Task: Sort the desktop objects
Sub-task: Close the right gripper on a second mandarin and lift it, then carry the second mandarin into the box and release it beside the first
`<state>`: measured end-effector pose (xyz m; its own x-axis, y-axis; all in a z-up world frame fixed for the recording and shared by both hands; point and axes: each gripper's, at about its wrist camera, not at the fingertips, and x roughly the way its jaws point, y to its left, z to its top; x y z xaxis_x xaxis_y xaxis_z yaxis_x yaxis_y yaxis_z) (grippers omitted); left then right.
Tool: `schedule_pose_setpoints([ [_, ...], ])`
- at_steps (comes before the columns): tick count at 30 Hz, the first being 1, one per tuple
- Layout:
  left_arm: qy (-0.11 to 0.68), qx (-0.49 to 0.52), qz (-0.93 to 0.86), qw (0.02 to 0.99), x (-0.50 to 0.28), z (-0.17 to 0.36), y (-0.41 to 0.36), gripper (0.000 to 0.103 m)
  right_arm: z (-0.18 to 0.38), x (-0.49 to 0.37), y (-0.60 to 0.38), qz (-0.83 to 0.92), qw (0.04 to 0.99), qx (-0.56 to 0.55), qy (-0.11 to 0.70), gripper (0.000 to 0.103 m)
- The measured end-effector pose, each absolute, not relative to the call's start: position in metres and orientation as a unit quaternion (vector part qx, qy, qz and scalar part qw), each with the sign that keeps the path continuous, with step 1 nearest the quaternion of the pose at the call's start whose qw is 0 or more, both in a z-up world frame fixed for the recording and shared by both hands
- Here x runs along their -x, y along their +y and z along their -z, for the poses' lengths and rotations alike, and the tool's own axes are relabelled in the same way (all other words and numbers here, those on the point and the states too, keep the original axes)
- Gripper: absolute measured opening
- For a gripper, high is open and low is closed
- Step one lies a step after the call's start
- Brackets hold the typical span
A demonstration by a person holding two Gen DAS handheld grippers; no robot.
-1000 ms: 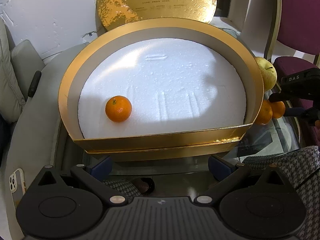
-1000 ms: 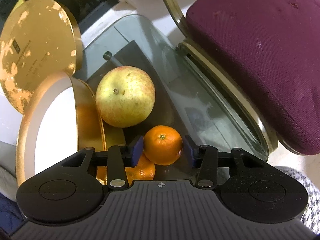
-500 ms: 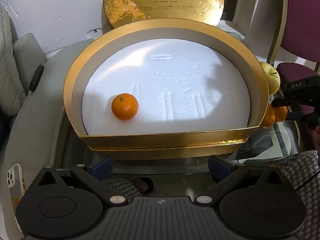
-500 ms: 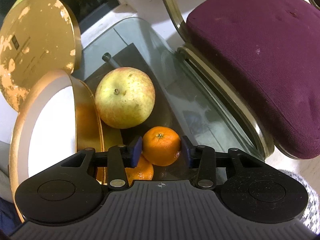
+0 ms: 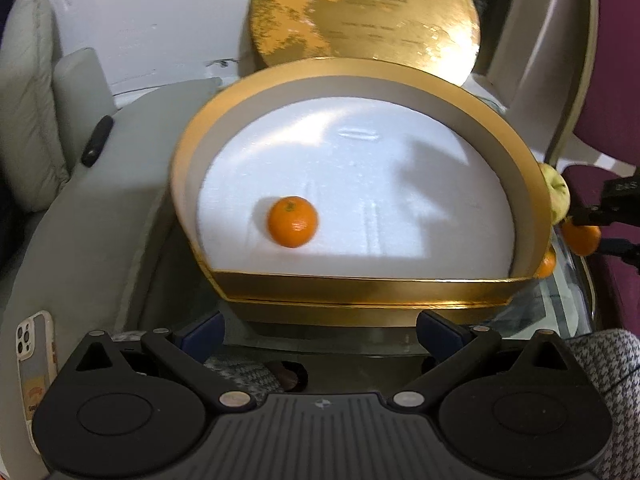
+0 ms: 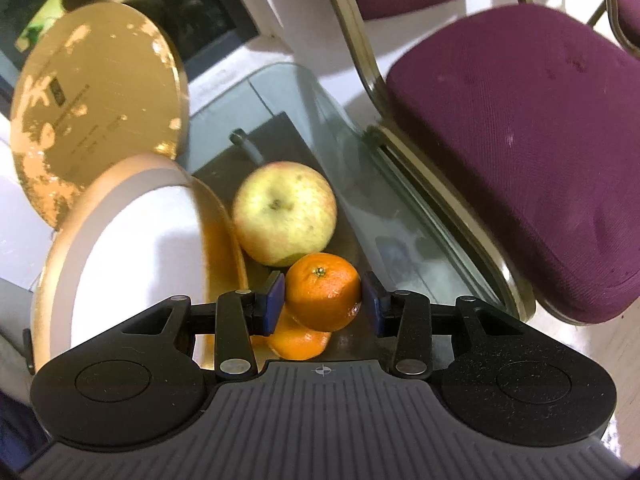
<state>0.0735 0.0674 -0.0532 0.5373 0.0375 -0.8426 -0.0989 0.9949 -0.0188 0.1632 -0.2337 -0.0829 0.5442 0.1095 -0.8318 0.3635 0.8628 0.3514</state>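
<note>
My right gripper point(image 6: 323, 304) is shut on a mandarin point(image 6: 322, 290), lifted just above the glass table; the same held mandarin point(image 5: 582, 236) shows at the right edge of the left wrist view. A second mandarin point(image 6: 298, 340) lies below it beside the gold box wall point(image 6: 224, 248), and a yellow-green apple point(image 6: 285, 212) sits just behind. Another mandarin point(image 5: 292, 221) rests on the white foam inside the gold half-round box point(image 5: 360, 284). My left gripper point(image 5: 320, 332) stands open and empty in front of the box's straight wall.
The gold lid point(image 5: 364, 20) leans upright behind the box. A maroon padded chair point(image 6: 520, 140) stands close to the glass table's right edge point(image 6: 440, 216). A phone point(image 5: 34, 360) lies on the grey sofa arm at the left. Houndstooth fabric point(image 5: 604, 364) is at the lower right.
My right gripper closed on the mandarin and lifted it off the glass, away from the one beneath. The left gripper drifted left, so the box now sits further right in its view.
</note>
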Motion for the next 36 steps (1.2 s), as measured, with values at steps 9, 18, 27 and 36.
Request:
schedule_pose_setpoints([
  [9, 0.459, 0.072, -0.093, 0.881, -0.069, 0.044, 0.115, 0.102, 0.030, -0.154, -0.196, 0.040, 0.880, -0.200, 0.429, 0.043],
  [18, 0.459, 0.085, -0.119, 0.877, -0.066, 0.045, 0.141, 0.102, -0.002, -0.151, -0.122, -0.045, 0.899, -0.136, 0.413, 0.043],
  [27, 0.469, 0.087, -0.114, 0.872, -0.065, 0.052, 0.146, 0.102, 0.019, -0.149, -0.066, -0.090, 0.889, -0.082, 0.441, 0.043],
  [36, 0.484, 0.073, -0.084, 0.868, -0.065, 0.060, 0.133, 0.102, 0.056, -0.159, -0.040, -0.105, 0.865, -0.043, 0.488, 0.043],
])
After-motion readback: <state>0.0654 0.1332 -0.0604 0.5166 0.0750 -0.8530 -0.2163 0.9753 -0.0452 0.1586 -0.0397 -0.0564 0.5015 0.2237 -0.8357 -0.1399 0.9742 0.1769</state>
